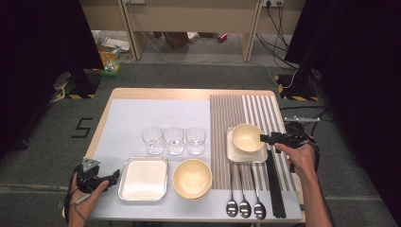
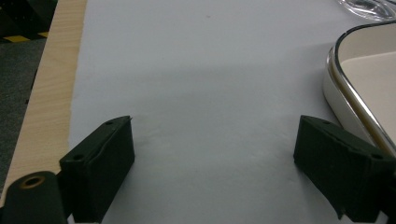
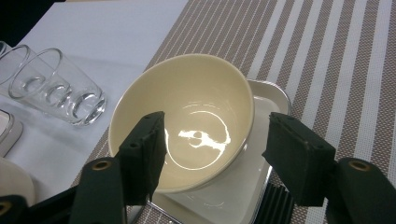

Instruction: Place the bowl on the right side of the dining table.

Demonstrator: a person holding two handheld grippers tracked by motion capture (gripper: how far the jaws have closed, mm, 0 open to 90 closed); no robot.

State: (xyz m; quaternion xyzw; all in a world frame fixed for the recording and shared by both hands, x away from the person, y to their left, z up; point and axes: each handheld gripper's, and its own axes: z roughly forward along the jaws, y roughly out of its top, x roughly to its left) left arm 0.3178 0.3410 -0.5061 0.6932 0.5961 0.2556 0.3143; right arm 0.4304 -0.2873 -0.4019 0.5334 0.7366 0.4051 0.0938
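Cream bowl (image 3: 187,126) on the small square tray (image 3: 252,186) is what our right gripper (image 3: 212,154) reaches for: it stands on the striped mat (image 3: 336,70) at the right half of the worktop (image 1: 156,93), and in the high view we see our right gripper (image 1: 265,138) just at its right rim. In the right gripper view the fingers (image 3: 144,149) stand wide, one over the bowl's hollow and the other outside the rim above the tray; whether either touches the rim we cannot tell. The tray's near edge is cut off at the bottom of that view.

Our left gripper (image 1: 113,178) rests at the worktop's near left corner, just beside the larger metal tray (image 1: 143,179). Its fingers (image 2: 100,158) are spread wide with nothing between them, over the pale cloth (image 2: 205,84); the tray's rim (image 2: 345,88) shows there only as a curved corner, the rest cut off.

Three glasses (image 1: 174,140) stand in a row behind a larger cream bowl (image 1: 192,178). In the right gripper view two glasses show fully enough to make out, a third clipped at the left edge. Three spoons (image 1: 244,205) and dark chopsticks (image 1: 276,189) lie on the mat's near end; we cannot count the sticks.
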